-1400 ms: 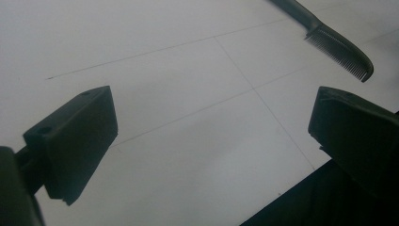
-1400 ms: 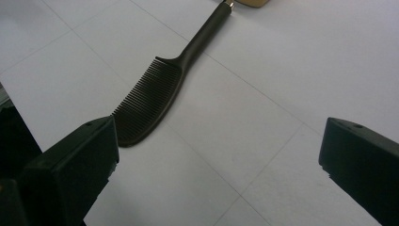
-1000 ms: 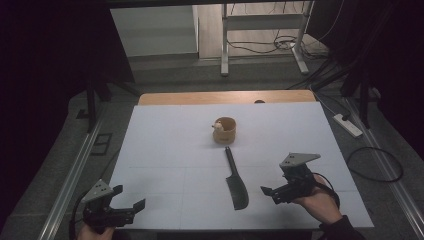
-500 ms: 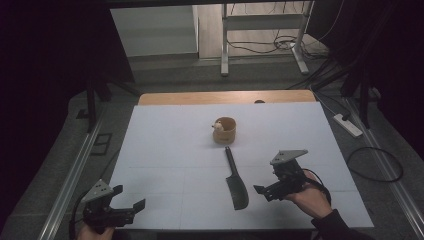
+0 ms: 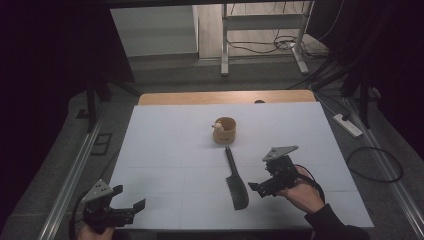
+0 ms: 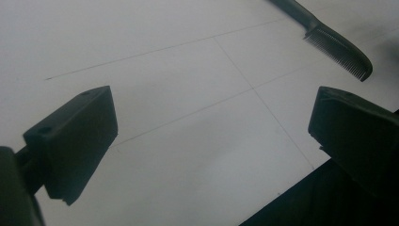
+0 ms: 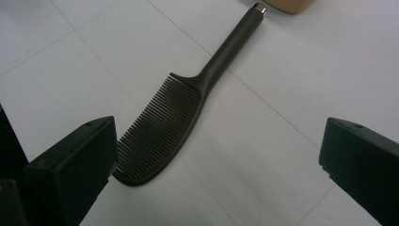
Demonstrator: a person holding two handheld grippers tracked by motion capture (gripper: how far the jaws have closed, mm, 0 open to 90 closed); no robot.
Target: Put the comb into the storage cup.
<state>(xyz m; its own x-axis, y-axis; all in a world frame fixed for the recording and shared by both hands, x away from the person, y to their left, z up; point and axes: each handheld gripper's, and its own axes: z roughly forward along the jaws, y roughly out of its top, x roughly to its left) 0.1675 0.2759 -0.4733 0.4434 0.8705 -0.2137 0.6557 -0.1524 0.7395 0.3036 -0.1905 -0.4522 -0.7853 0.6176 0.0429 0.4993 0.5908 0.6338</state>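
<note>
Inside wooden cup (image 5: 224, 131) (upright), small pale object (image 5: 218, 126)

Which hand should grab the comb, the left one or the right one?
Probably the right. The right gripper sits open just beside the comb, with its fingers pointed at it. The left gripper is at the table's near-left corner, farther off.

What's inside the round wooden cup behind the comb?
A small pale object pokes above the cup's left rim in the high view. The wall hides the rest of the inside, and what the object is cannot be told.
</note>
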